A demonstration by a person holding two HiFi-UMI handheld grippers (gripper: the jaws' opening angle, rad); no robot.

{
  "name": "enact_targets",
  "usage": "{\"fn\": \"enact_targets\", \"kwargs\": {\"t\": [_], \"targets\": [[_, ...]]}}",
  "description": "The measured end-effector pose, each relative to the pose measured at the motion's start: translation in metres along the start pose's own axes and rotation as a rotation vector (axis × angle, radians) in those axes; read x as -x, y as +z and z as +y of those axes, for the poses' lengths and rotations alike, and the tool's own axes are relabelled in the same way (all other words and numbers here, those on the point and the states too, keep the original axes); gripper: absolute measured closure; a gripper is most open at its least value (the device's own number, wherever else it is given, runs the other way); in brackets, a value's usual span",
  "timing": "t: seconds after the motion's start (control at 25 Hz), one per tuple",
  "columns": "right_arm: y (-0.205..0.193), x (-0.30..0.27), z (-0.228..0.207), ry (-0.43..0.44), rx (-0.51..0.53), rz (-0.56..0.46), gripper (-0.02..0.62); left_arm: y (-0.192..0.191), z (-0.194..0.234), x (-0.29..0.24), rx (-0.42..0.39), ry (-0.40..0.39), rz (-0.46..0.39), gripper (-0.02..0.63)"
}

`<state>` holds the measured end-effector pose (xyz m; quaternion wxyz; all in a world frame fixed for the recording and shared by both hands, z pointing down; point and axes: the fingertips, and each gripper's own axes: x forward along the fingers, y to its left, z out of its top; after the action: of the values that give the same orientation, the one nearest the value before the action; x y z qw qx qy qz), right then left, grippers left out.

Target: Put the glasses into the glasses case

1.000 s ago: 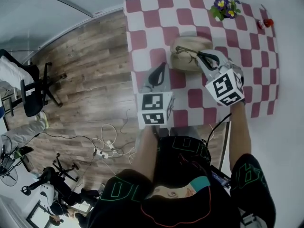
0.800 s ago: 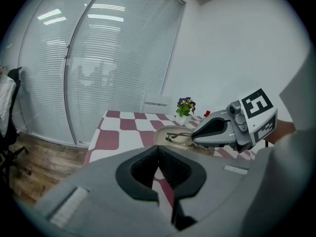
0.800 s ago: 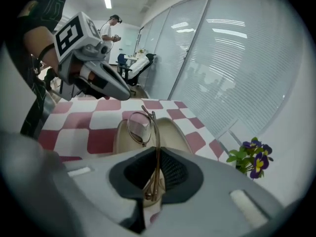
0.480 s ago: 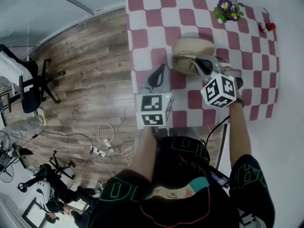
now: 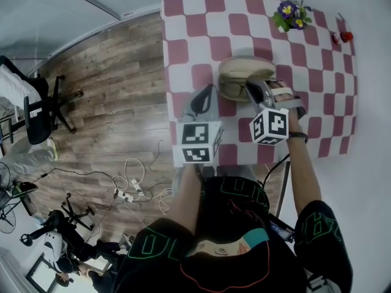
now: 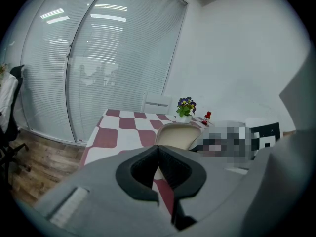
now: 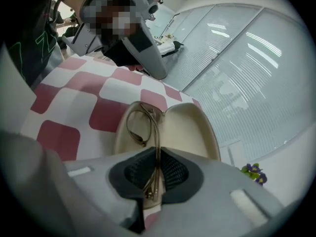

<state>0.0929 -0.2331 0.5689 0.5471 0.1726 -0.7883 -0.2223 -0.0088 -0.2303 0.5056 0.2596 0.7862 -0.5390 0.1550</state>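
1. Well, the person (image 5: 214, 243) stands at the near edge of a table (image 5: 183, 50) covered in red and white squares, with one gripper in each hand.
2. The glasses case (image 5: 247, 69) lies open on the table at about twelve o'clock from the person, with its cream inside turned up.
3. The right gripper (image 7: 157, 169) has its jaws closed on the glasses (image 7: 142, 125). The dark pads press one end of the thin folded metal frame.
4. The lenses stick out ahead of the jaws, over the open case. I cannot tell whether they touch the lining or hang just above it.
5. The left gripper (image 6: 159, 168) has its jaws pressed together with nothing between them. It is held over the table at about eight o'clock from the case — near it, but not touching.
6. Both grippers point away from the person. The right one is turned a little toward the case.
7. A pot of purple and yellow flowers (image 5: 288, 12) stands far back on the table, at about one o'clock from the case.
8. A small red bottle (image 5: 344, 36) stands at about two o'clock, close to the right edge of the table and well apart from the case.
9. Off the table, at about nine o'clock, there is a wooden floor (image 5: 110, 90) with a black office chair (image 5: 38, 118) on it.
10. Some cables (image 5: 131, 188) lie loose on the floor at about seven o'clock from the case, beside the person's left arm.
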Motion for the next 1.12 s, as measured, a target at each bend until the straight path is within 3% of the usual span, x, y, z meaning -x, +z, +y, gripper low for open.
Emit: {"fn": "enact_targets", "kwargs": {"t": [0.8,1.12], "targets": [[-0.002,0.023,-0.018,-0.091,-0.157,-0.105,0.534,0.009,-0.013,0.004,0.013,0.041,-0.051,0.597],[-0.004,0.054,-0.056,-0.182,-0.421,-0.200,0.546,0.031,-0.026,0.019,-0.001,0.058,-0.125,0.597]]}}
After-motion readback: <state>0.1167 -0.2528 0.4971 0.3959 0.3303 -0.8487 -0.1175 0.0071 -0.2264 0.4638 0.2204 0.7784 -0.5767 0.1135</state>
